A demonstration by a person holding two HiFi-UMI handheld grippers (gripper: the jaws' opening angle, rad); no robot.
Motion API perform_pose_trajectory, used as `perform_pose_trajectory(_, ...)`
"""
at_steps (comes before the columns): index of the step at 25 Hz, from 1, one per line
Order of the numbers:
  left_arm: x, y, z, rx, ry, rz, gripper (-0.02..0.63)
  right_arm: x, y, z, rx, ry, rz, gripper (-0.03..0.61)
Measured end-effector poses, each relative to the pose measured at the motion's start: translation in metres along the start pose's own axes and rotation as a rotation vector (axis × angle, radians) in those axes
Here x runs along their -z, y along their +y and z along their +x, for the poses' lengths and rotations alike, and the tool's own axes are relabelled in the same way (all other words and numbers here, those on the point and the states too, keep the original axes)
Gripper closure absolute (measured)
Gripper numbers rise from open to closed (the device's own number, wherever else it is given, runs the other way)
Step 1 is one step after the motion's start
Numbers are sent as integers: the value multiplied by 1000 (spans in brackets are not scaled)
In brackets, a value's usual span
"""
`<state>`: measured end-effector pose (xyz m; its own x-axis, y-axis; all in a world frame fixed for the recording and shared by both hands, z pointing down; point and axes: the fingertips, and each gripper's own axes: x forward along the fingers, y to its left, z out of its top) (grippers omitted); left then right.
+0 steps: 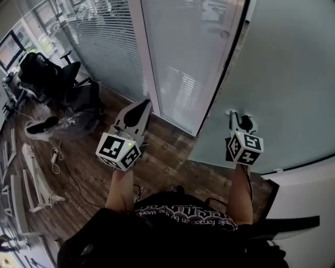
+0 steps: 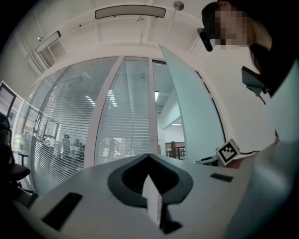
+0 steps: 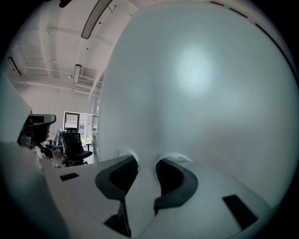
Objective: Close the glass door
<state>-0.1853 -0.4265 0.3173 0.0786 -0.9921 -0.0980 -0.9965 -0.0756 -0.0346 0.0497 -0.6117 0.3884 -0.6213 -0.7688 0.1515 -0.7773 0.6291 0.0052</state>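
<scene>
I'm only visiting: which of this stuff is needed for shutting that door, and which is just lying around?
Job: frosted glass door; right gripper, open, at its face.
Lying about: black office chairs; power strip on the floor.

The frosted glass door stands upright, partly open.

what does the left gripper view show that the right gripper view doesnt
Only the left gripper view: the slatted blinds behind the glass wall, and the left gripper with its jaws together and nothing between them. Only the right gripper view: the right gripper, jaws apart, its tips close against the frosted face that fills the picture. Both: the glass door, seen standing open at an angle from the left gripper, and long ceiling lights.
</scene>
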Motion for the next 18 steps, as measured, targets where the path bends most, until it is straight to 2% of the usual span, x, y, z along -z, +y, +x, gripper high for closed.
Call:
perform_pose_trajectory(8,4,30,3,-81,-1,-22,612,-6,-15,38,59,-13,7,456)
perform_pose_trajectory(18,11,62,73,-8,-25,-44,612,-15,-34,85,129,-25,7,456)
